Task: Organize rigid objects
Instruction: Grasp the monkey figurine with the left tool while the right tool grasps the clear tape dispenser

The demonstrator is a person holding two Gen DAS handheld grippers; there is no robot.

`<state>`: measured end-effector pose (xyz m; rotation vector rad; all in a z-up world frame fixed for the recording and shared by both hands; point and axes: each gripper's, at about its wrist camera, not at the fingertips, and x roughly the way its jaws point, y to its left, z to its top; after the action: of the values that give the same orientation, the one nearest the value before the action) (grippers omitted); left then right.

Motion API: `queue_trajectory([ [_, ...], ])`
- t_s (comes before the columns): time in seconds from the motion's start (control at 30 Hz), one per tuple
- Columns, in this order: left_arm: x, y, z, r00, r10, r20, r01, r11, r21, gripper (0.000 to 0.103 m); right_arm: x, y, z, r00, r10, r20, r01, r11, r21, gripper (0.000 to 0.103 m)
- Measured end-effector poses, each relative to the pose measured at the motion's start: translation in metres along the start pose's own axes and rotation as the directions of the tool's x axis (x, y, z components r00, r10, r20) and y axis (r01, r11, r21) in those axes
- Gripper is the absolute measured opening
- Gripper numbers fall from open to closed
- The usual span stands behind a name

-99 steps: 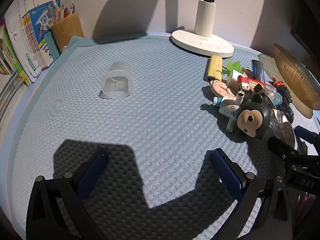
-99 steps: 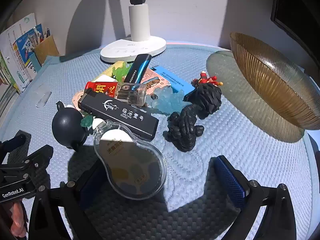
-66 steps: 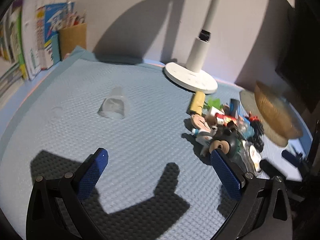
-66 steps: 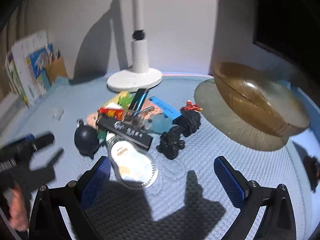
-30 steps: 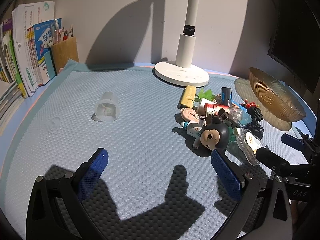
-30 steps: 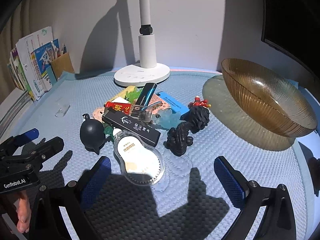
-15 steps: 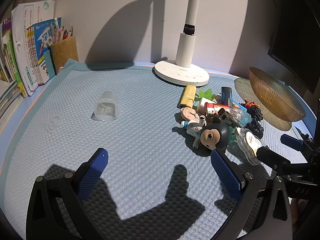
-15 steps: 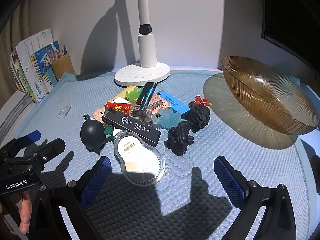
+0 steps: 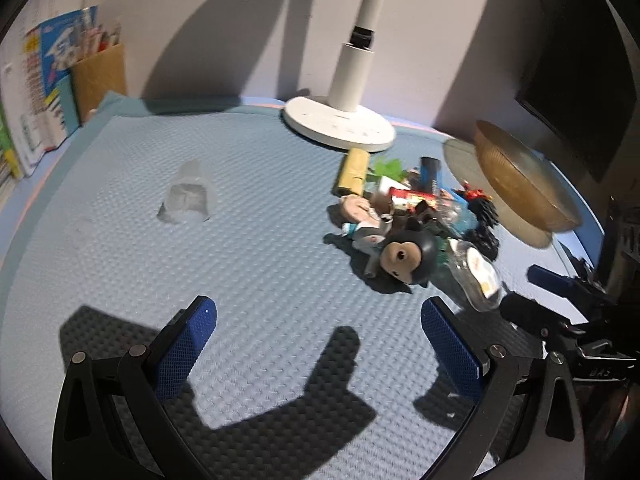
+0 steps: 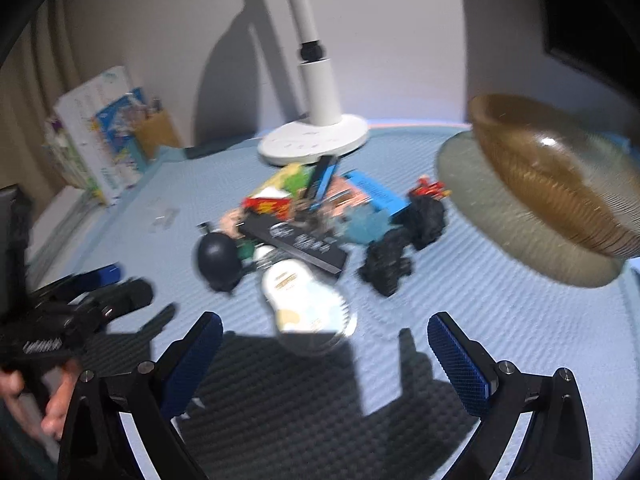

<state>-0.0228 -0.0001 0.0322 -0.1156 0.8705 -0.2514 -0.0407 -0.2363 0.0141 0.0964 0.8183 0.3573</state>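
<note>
Strong light falls on the blue mat [image 9: 248, 240] and gives hard dark shadows at 6 o'clock. The right wrist view has motion blur; both views bend at the edges.

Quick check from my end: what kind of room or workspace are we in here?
Most likely a home desk or study corner: a white desk lamp stands on a blue foam mat, books and a pen holder line the wall, and a dark monitor sits at the right.
</note>
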Motion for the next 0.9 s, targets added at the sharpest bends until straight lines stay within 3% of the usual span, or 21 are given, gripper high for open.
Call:
queue_trajectory([
  [0.03, 0.002, -0.002, 0.003, 1.0, -0.011, -0.017, 0.011, 1.0, 0.016, 0.102, -0.001, 0.0, -0.001, 1.0, 0.03, -0.009, -0.03, 1.0, -0.003, 0.098],
  [0.1, 0.009, -0.006, 0.011, 0.998, -0.034, -0.054, 0.036, 0.999, 0.031, 0.1, 0.0, 0.0, -0.001, 0.997, 0.073, -0.038, -0.073, 0.997, -0.008, 0.079],
  [0.13, 0.014, -0.01, 0.016, 0.996, -0.054, -0.076, 0.057, 0.998, 0.032, 0.098, 0.004, 0.0, -0.001, 0.994, 0.086, -0.061, -0.087, 0.996, -0.011, 0.075],
  [0.2, 0.027, -0.017, 0.023, 0.988, -0.109, -0.114, 0.111, 0.994, 0.017, 0.095, 0.012, 0.002, 0.001, 0.993, 0.074, -0.093, -0.077, 0.997, -0.024, 0.074],
  [0.27, 0.039, -0.025, 0.028, 0.985, -0.114, -0.126, 0.117, 0.993, 0.013, 0.095, 0.019, 0.005, 0.004, 0.992, 0.066, -0.107, -0.071, 0.997, -0.038, 0.072],
  [0.33, 0.049, -0.032, 0.031, 0.985, -0.107, -0.135, 0.109, 0.994, 0.013, 0.085, 0.026, 0.008, 0.008, 0.992, 0.043, -0.118, -0.05, 0.997, -0.056, 0.066],
  [0.4, 0.057, -0.035, 0.033, 0.98, -0.123, -0.156, 0.124, 0.992, 0.001, 0.064, 0.032, 0.012, 0.012, 0.993, 0.016, -0.117, -0.025, 0.996, -0.083, 0.06],
  [0.43, 0.059, -0.036, 0.033, 0.978, -0.129, -0.163, 0.13, 0.991, 0.0, 0.063, 0.035, 0.013, 0.013, 0.993, 0.005, -0.117, -0.016, 0.996, -0.093, 0.058],
  [0.5, 0.056, -0.037, 0.032, 0.982, -0.127, -0.141, 0.13, 0.991, 0.018, 0.049, 0.041, 0.015, 0.014, 0.992, -0.017, -0.129, 0.003, 0.994, -0.109, 0.051],
  [0.53, 0.054, -0.04, 0.031, 0.982, -0.131, -0.135, 0.137, 0.99, 0.033, 0.047, 0.043, 0.015, 0.014, 0.991, -0.022, -0.133, 0.007, 0.993, -0.116, 0.048],
  [0.6, 0.045, -0.043, 0.027, 0.988, -0.107, -0.109, 0.115, 0.991, 0.072, 0.038, 0.039, 0.015, 0.013, 0.994, -0.016, -0.112, 0.002, 0.993, -0.122, 0.048],
  [0.8, 0.022, -0.035, 0.009, 0.988, -0.106, -0.116, 0.125, 0.978, 0.167, 0.038, 0.006, 0.007, 0.003, 0.993, 0.061, -0.099, -0.065, 0.997, -0.039, 0.048],
  [0.9, 0.005, -0.03, -0.009, 0.987, -0.094, -0.129, 0.126, 0.955, 0.267, 0.038, -0.011, 0.005, -0.013, 0.988, -0.018, -0.155, 0.013, 0.999, -0.033, 0.048],
])
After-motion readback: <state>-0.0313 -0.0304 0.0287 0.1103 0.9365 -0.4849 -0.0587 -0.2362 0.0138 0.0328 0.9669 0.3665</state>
